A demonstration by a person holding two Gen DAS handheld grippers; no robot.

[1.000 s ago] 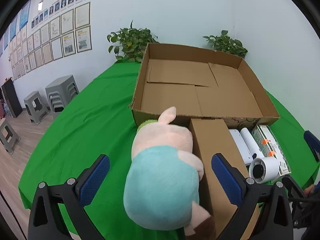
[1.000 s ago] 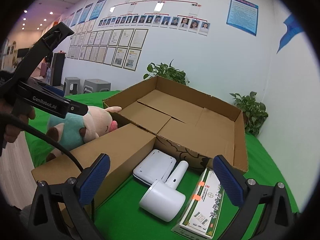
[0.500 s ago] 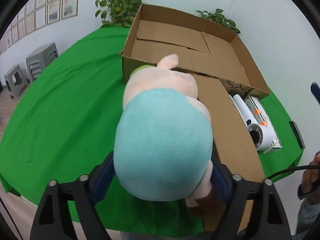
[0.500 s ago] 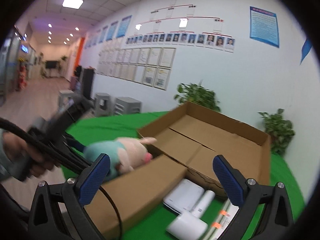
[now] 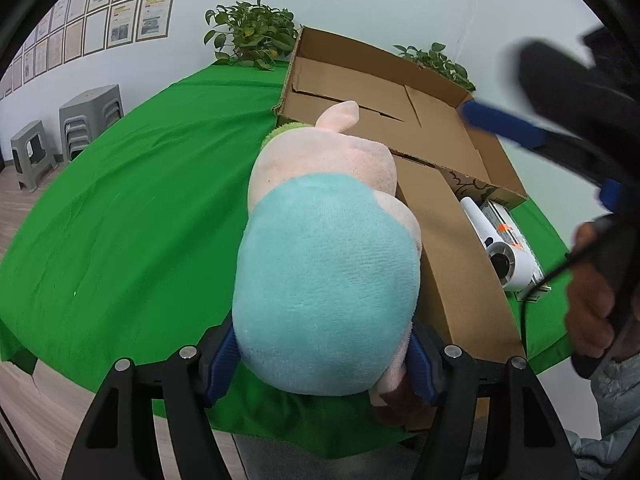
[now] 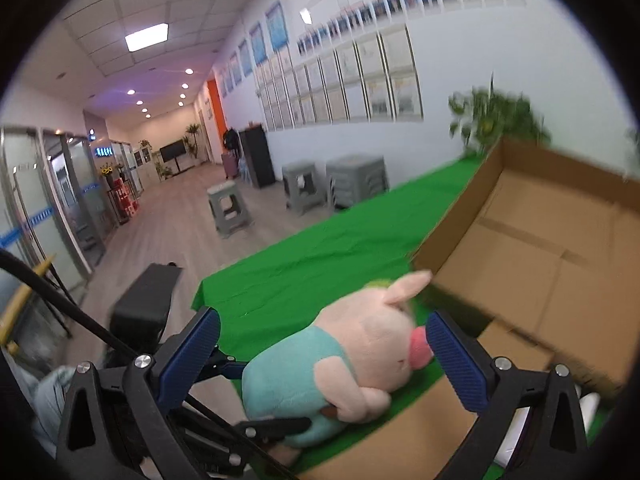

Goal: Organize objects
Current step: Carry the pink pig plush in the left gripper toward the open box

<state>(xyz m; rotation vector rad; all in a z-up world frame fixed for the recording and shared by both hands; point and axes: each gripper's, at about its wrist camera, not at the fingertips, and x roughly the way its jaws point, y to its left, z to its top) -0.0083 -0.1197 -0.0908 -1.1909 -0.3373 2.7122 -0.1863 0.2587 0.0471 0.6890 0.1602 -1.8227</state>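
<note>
Your left gripper (image 5: 324, 364) clamps the plush pig (image 5: 328, 256) at its teal rear — soft body, so the pads bite low. Pig sits on the green cloth (image 5: 120, 208) beside the flat carton (image 5: 452, 256), nose toward the open box (image 5: 384, 92). Right gripper (image 6: 324, 360) spread, holding nothing — free to assist.

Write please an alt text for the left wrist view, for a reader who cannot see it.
The left gripper has its jaws shut on a plush pig in a teal shirt, over a green table. Behind it an open cardboard box lies empty; a long closed carton lies to the right.
</note>
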